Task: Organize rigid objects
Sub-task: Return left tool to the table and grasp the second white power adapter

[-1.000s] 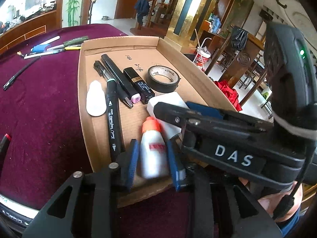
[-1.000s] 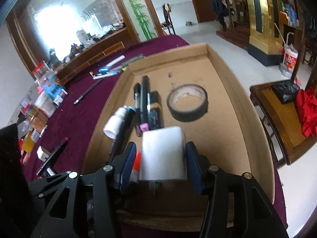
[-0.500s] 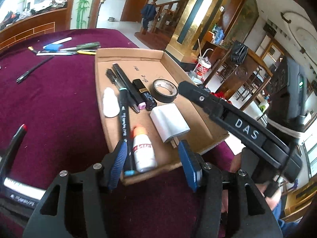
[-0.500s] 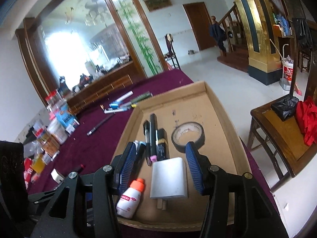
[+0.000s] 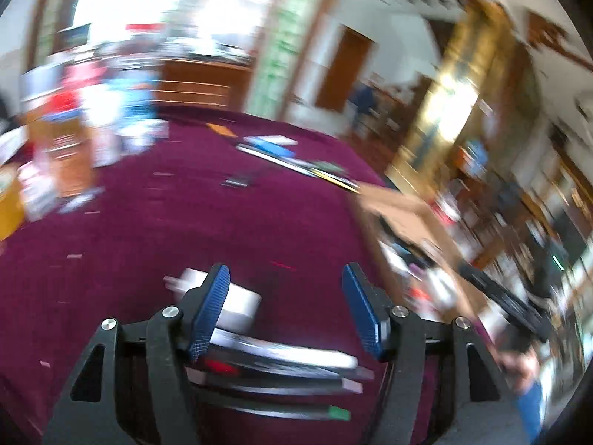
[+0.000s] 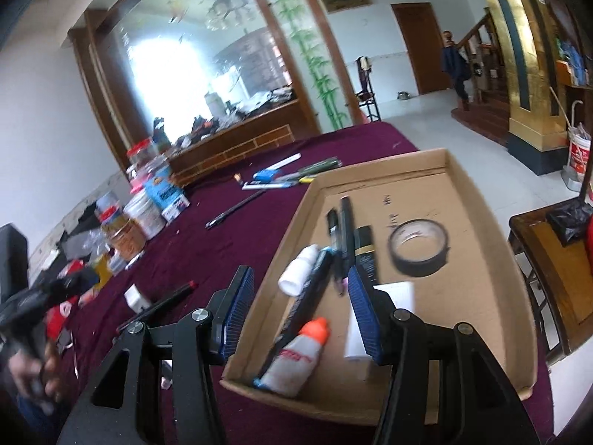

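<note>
left view motion-blurred, white block (image 6: pixel 389 319) half-hidden

The cardboard tray (image 6: pixel 478 200) lay on the table (image 6: pixel 229 237), holding a tape roll (image 6: pixel 418 246) right of the markers (image 6: pixel 343 237), loose pens (image 6: pixel 281 180) behind.

White walls, bamboo-painted glass panel (image 6: pixel 315 55), wooden door (image 6: pixel 420 48), gold pillar (image 6: pixel 519 55).

Home hall: staircase (image 6: pixel 478 70), mirrored sideboard (image 6: pixel 237 137)
</note>
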Demonstrator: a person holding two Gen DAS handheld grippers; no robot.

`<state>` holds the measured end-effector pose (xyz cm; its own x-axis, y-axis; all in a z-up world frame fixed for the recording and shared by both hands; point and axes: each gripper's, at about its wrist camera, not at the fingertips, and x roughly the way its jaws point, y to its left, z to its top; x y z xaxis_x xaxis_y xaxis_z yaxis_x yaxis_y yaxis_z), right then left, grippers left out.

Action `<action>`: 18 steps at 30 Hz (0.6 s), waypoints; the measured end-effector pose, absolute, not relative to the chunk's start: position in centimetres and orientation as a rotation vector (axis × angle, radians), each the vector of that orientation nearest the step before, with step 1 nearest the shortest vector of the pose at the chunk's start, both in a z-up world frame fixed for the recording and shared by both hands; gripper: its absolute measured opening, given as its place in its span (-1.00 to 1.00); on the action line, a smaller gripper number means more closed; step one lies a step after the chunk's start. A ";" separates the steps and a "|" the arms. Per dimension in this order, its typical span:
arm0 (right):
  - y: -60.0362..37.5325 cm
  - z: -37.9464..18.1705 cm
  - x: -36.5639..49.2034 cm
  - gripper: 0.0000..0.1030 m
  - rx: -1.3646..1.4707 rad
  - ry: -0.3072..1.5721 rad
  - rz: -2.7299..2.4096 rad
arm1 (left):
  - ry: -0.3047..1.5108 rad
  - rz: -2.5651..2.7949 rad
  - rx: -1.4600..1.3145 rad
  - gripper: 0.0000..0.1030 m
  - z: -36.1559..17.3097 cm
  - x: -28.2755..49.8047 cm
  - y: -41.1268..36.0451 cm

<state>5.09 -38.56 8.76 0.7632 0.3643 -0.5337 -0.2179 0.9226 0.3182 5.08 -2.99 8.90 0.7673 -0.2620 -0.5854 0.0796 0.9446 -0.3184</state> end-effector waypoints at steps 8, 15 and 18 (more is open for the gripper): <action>-30.8 9.9 6.4 -0.07 0.217 0.796 0.517 | 0.745 -0.083 -0.520 0.21 5.0 7.6 3.7; -23.4 7.0 10.4 -0.08 0.253 1.009 0.653 | 0.770 -0.049 -0.596 0.21 3.9 8.2 5.2; -20.1 6.5 10.6 -0.08 0.169 1.010 0.709 | 0.758 -0.002 -0.612 0.21 4.0 7.5 6.4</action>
<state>10.63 -20.07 6.50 0.3320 0.6139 -0.7162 -0.4641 0.7673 0.4426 7.52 6.41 3.99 0.7348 -0.2162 -0.6429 -0.2122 0.8270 -0.5206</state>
